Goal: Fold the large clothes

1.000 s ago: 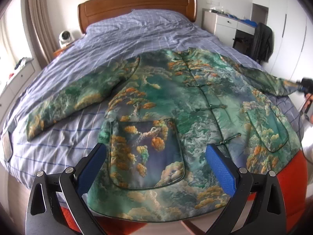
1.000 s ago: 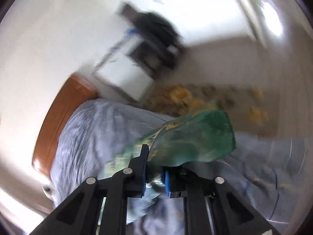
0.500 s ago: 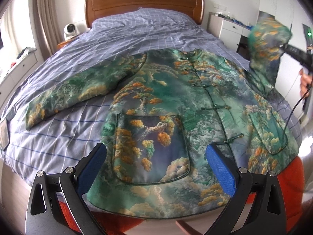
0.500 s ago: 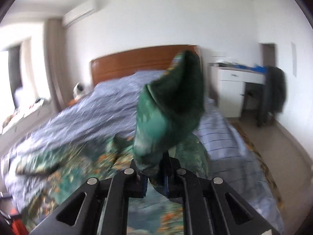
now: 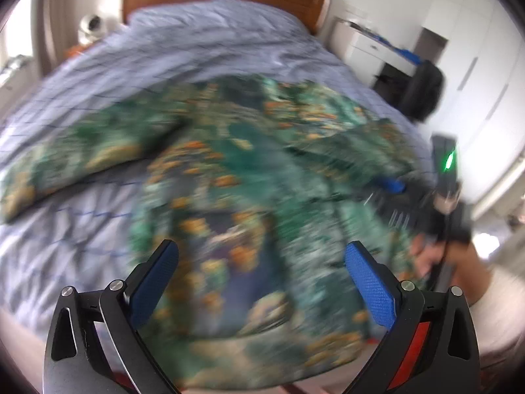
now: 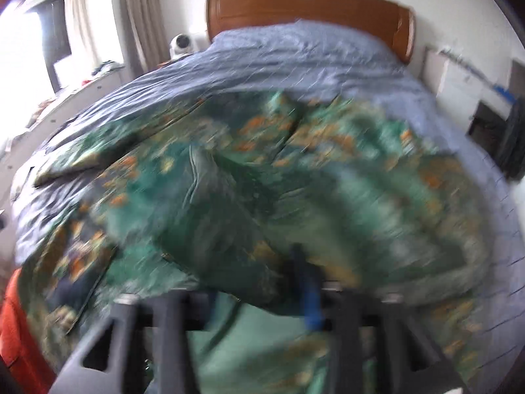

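Left wrist view is showing the left claw [image 5: 259, 275] hanging spread wide, gripping nothing, just above the near hem of the green patterned jacket [image 5: 249, 177] that is lying across the bed [image 5: 210, 39] ahead. Off to its right, the right claw [image 5: 390, 185] is hovering over the jacket; blur is hiding its grip, so I cannot tell.

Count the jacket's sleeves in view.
2. The spread sleeve lies out on the bed at image left; the folded sleeve lies across the jacket front. None seems hidden, though blur is heavy.
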